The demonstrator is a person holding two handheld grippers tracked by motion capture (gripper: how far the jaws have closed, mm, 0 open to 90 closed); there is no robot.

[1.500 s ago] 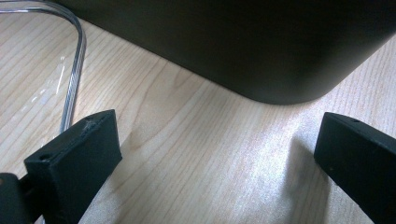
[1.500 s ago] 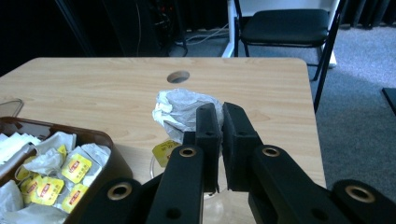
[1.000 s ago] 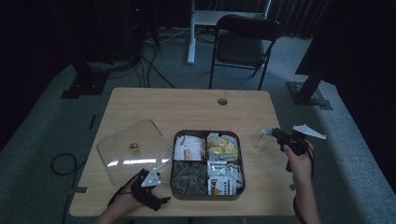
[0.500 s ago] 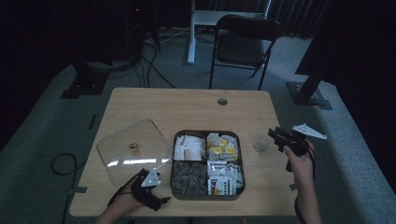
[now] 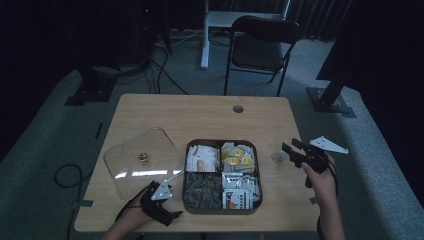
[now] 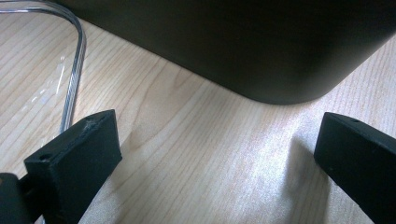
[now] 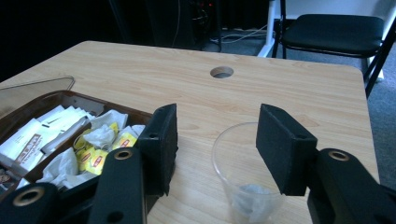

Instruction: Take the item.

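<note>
We counted one clear cup (image 7: 247, 175) on the surface (image 5: 210, 112), right of the one four-compartment tray (image 5: 221, 205). Right gripper (image 7: 215, 144) fingers had just been opening, cup between them, untouched; left gripper (image 6: 210, 158) fingers wide, empty.

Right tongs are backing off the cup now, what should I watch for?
The right tongs, whose jaws have just been opening, flank the clear cup without pressing it; a sideways pull may tip this light cup. The cup stands close to the tray. The left tongs sit open beside the glass lid, easily nudged.
</note>
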